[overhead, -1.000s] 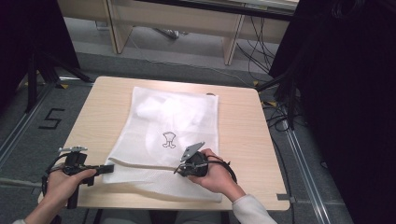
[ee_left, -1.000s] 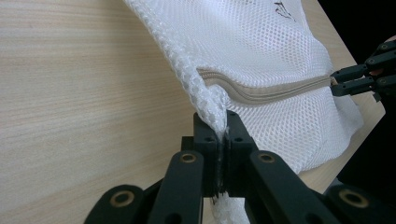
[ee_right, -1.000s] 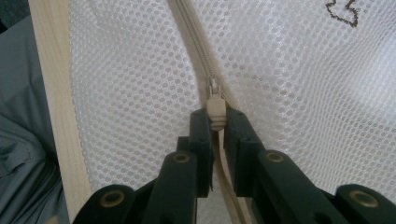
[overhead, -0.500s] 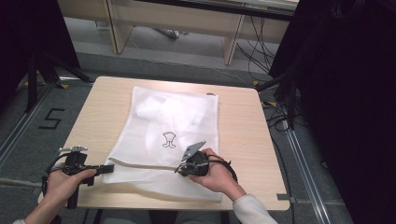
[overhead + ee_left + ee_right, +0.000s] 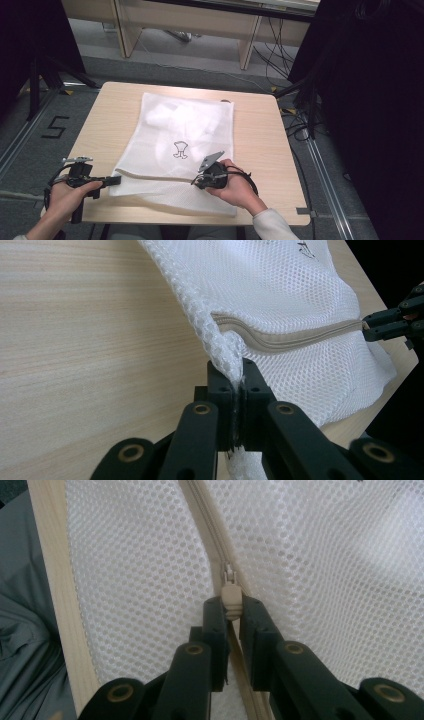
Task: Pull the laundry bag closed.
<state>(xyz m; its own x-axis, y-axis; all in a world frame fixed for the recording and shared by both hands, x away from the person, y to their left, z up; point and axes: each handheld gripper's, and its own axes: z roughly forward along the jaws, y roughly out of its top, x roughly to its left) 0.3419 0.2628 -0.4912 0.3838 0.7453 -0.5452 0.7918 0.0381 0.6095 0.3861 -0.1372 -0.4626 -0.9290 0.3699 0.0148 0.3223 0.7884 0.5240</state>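
A white mesh laundry bag (image 5: 185, 125) with a small black print lies flat on the wooden table (image 5: 260, 130). A beige zipper (image 5: 155, 176) runs across its near end. My left gripper (image 5: 116, 180) is at the bag's near left corner, and in the left gripper view it (image 5: 234, 371) is shut on the mesh edge (image 5: 220, 347) just where the zipper (image 5: 290, 337) ends. My right gripper (image 5: 196, 182) rests on the bag farther right. Its jaws (image 5: 231, 605) are shut on the beige zipper pull (image 5: 231, 594), with the zipper (image 5: 200, 515) running away ahead of it.
The table's near edge (image 5: 55, 580) lies close to both hands, with the person's grey clothing (image 5: 25, 645) beyond it. Bare wood (image 5: 90, 340) stretches left of the bag. A floor mark "5" (image 5: 55, 127) is left of the table, and dark curtains (image 5: 370, 100) stand to the right.
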